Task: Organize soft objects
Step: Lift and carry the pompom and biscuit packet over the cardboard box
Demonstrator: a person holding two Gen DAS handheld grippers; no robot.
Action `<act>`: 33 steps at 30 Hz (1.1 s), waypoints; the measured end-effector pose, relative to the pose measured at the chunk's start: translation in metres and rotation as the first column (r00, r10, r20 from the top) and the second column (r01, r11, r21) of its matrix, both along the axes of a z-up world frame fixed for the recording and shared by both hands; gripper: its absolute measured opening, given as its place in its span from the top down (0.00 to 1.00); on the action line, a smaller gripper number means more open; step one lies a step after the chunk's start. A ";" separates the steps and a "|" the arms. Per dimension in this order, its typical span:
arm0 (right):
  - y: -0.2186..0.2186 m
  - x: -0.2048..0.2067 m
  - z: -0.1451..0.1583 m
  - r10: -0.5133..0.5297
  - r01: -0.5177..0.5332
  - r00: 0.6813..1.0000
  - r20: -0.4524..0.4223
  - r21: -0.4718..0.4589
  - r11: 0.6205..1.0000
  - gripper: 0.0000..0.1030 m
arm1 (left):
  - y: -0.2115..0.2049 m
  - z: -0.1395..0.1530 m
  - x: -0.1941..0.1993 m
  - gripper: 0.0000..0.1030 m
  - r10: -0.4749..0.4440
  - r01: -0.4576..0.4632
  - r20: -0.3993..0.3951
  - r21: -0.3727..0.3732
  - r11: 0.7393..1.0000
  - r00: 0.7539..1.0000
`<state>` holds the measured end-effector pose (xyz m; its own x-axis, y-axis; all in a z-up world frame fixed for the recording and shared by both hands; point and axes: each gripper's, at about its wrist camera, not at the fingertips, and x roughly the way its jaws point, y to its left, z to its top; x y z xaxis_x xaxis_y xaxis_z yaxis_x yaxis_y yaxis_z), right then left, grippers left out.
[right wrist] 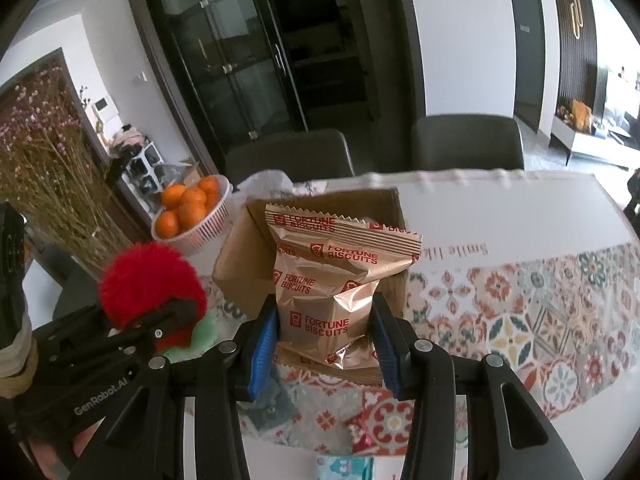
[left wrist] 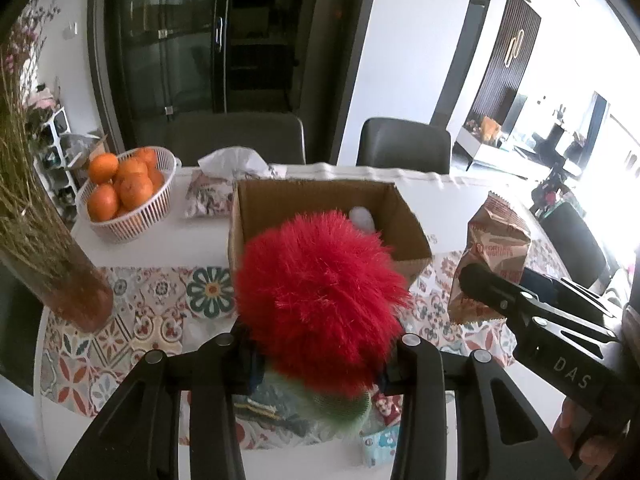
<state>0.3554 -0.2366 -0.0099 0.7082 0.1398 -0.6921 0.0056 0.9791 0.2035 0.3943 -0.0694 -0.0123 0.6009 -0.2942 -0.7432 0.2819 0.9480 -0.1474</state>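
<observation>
My left gripper (left wrist: 320, 364) is shut on a fluffy red ball (left wrist: 320, 296) with a pale green fluffy part (left wrist: 340, 412) below it, held just in front of an open cardboard box (left wrist: 256, 204). A white soft object (left wrist: 362, 218) lies inside the box. My right gripper (right wrist: 326, 344) is shut on a gold Fortune Biscuits bag (right wrist: 328, 280), held above the patterned mat before the same box (right wrist: 236, 264). The red ball (right wrist: 150, 284) and left gripper show at left in the right wrist view. The bag (left wrist: 492, 256) and right gripper show at right in the left wrist view.
A white basket of oranges (left wrist: 124, 196) and a tissue pack (left wrist: 224, 184) stand behind the box at left. A vase of dried flowers (left wrist: 44, 240) is at the near left. Small packets (right wrist: 360, 432) lie on the patterned mat (right wrist: 520, 320). Two chairs stand beyond the table.
</observation>
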 end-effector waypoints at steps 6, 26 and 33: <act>0.004 0.012 0.017 0.017 -0.017 0.999 0.035 -0.010 1.000 0.56 | 0.003 0.013 0.012 0.61 0.012 -0.011 0.028 -0.021 1.000 1.000; 0.003 0.073 0.037 0.050 -0.046 0.997 0.053 -0.078 0.996 0.56 | -0.006 0.024 0.075 0.61 -0.012 0.012 0.054 0.002 1.000 0.998; -0.003 0.100 0.024 0.064 -0.064 0.998 -0.011 -0.075 0.995 0.56 | -0.012 0.017 0.100 0.61 -0.020 0.018 0.046 0.051 0.999 0.999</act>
<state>0.4557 -0.2394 0.0139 0.6937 0.1318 -0.7081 -0.0560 0.9900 0.1294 0.4948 -0.0815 0.0045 0.6294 -0.2688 -0.7291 0.3055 0.9483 -0.0858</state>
